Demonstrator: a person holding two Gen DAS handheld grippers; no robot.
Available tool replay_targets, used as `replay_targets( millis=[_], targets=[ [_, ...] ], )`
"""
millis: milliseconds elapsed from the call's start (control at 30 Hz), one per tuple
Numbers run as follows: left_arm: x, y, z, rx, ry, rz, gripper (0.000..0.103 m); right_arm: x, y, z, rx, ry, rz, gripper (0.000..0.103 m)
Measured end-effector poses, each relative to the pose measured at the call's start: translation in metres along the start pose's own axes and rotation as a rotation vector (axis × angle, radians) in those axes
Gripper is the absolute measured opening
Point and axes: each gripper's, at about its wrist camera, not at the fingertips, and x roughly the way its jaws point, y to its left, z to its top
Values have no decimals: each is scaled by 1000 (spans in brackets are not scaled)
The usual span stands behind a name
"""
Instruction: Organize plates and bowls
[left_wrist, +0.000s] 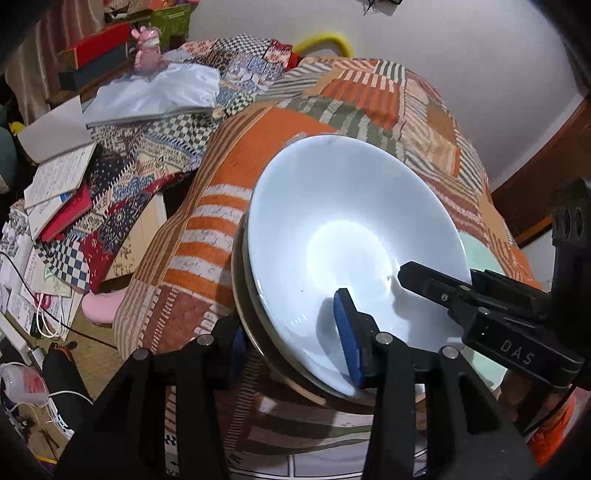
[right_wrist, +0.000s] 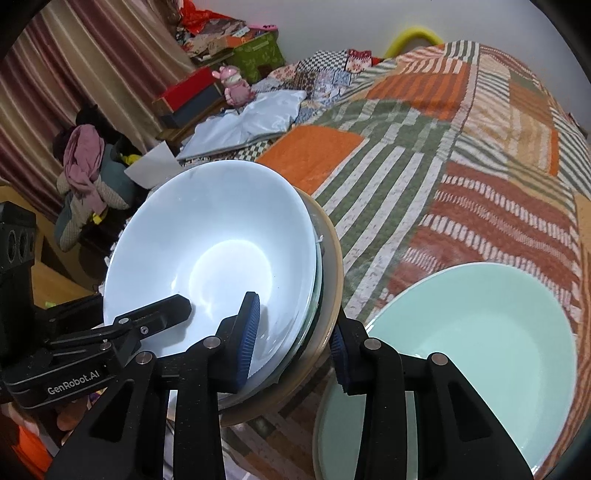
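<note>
A white bowl (left_wrist: 332, 221) (right_wrist: 207, 240) tops a tilted stack with a clear plate and a beige plate (right_wrist: 332, 266) beneath. My left gripper (left_wrist: 291, 325) is shut on the stack's near rim, one blue pad (left_wrist: 347, 332) inside the bowl and the other under the stack. My right gripper (right_wrist: 295, 325) clamps the neighbouring part of the rim the same way, with a pad (right_wrist: 249, 332) in the bowl. Each gripper's finger shows in the other's view. A mint green plate (right_wrist: 480, 332) (left_wrist: 476, 254) lies on the patchwork cover beside the stack.
The patchwork cover (right_wrist: 424, 166) spreads over a raised surface. Books and papers (left_wrist: 55, 177) pile up at the left with a pink figurine (left_wrist: 146, 48) behind them. Cables (left_wrist: 44, 317) trail on the floor. Clothes (right_wrist: 85, 158) are heaped by the curtain.
</note>
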Motion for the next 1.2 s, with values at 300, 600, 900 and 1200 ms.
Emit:
replay_targets(
  millis=[300, 600, 900, 1200],
  targets=[
    [-17, -34, 6, 57, -44, -24, 43, -34, -14, 1, 17, -74, -32, 33],
    [-20, -72, 5, 113, -55, -56, 43, -63, -38, -8, 55, -121, -70, 33],
    [-14, -110, -1, 173, -40, -94, 43, -84, -59, -24, 102, -147, -110, 33],
    [-3, -139, -9, 219, -13, -127, 43, -100, -79, -39, 148, -159, -144, 33]
  ],
)
